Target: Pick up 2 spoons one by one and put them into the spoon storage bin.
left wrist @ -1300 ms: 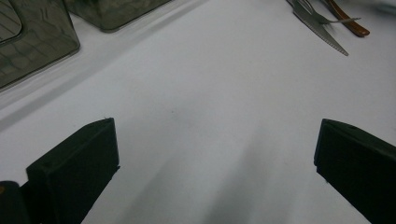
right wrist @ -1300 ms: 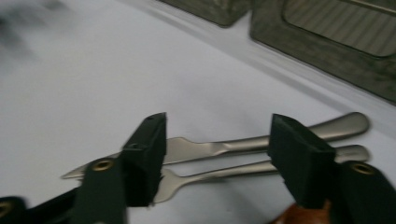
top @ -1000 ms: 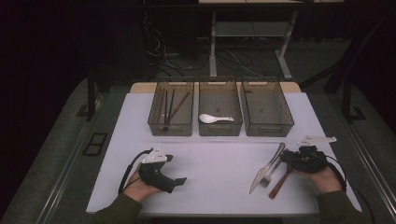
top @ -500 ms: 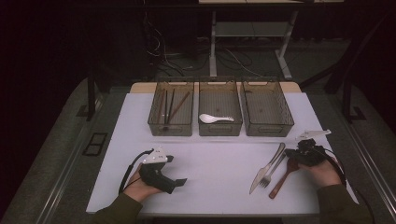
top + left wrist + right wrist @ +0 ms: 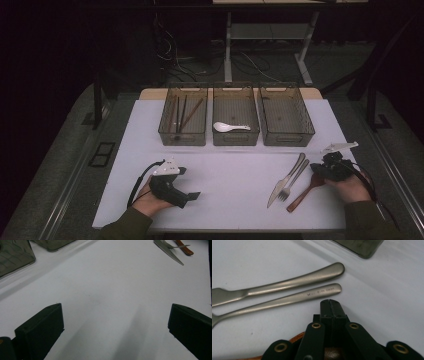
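White tabletop with sorting bins and loose cutlery.

The white table [image 5: 225, 175] carries three translucent grey bins in a row at its far side: the left bin [image 5: 183, 121] holds dark sticks, the middle bin [image 5: 235, 120] a white spoon, and the right bin [image 5: 285, 119] nothing that can be made out. On the near right of the surface lie a metal knife [image 5: 286, 180] and a metal fork [image 5: 294, 179], side by side and nearly parallel, with a wooden spoon [image 5: 304, 192] just beside them to the right. The near centre is bare white surface.
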